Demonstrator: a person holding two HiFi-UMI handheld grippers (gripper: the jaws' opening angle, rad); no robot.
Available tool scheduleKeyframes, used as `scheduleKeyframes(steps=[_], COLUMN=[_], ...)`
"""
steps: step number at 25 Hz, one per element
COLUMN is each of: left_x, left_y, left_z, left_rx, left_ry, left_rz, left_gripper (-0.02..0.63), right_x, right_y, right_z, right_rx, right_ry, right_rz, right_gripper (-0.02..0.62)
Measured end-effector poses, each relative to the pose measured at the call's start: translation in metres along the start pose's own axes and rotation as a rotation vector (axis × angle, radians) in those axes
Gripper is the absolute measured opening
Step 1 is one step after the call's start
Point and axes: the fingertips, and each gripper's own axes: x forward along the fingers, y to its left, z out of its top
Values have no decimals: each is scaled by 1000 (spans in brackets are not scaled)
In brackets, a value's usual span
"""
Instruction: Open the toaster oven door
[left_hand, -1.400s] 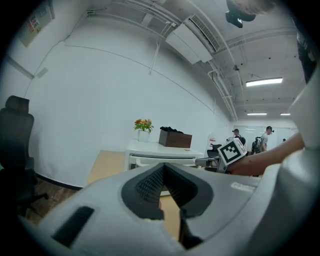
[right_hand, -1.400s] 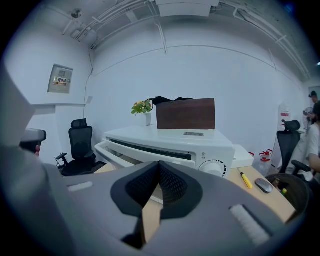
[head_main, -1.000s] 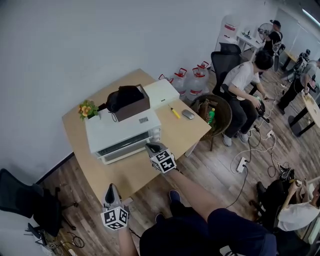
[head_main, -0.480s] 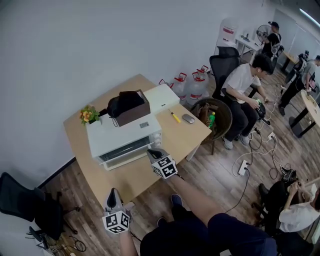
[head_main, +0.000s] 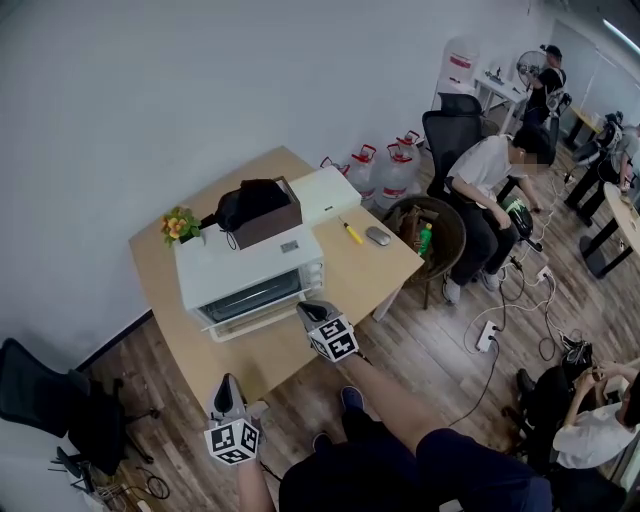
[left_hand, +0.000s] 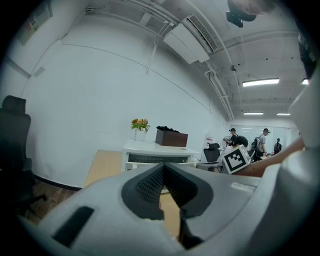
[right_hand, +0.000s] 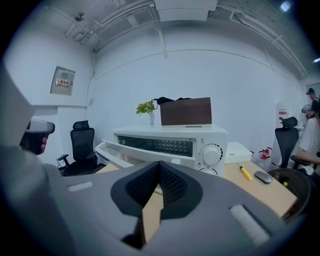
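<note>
Painted metal, matt plastic and pale wood

The boxy white toaster oven (head_main: 250, 272) has a smooth, satin casing that looks like painted metal; its door (head_main: 252, 297) carries a dark glossy pane, and its round white knobs (right_hand: 211, 154) look like smooth plastic. The light tan wooden table (head_main: 372, 268) is smooth and matt, and the brown plank floor (head_main: 450, 345) shows grain. The left tongs (left_hand: 164, 169) and right tongs (right_hand: 159, 166) are matt grey plastic with dark, finely ribbed pads. The dark brown box (right_hand: 186, 111) on the oven looks matt.
</note>
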Motion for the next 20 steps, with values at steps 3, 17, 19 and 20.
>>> scheduleKeyframes(steps=[3, 17, 19, 20], left_x=[-1, -3, -3, -3], left_y=[1, 7, 7, 7], left_z=[1, 10, 8, 7], left_rx=[-1, 14, 7, 6], left_ry=[-4, -34, -30, -28], left_rz=[-1, 4, 7, 7], left_gripper=[-5, -5, -5, -5], right_x=[-2, -7, -9, -10], right_y=[1, 8, 9, 9], right_z=[-3, -18, -21, -22], right_rx=[32, 12, 10, 11], right_ry=[0, -4, -2, -2], right_rz=[14, -4, -10, -12], right_gripper=[11, 11, 11, 11])
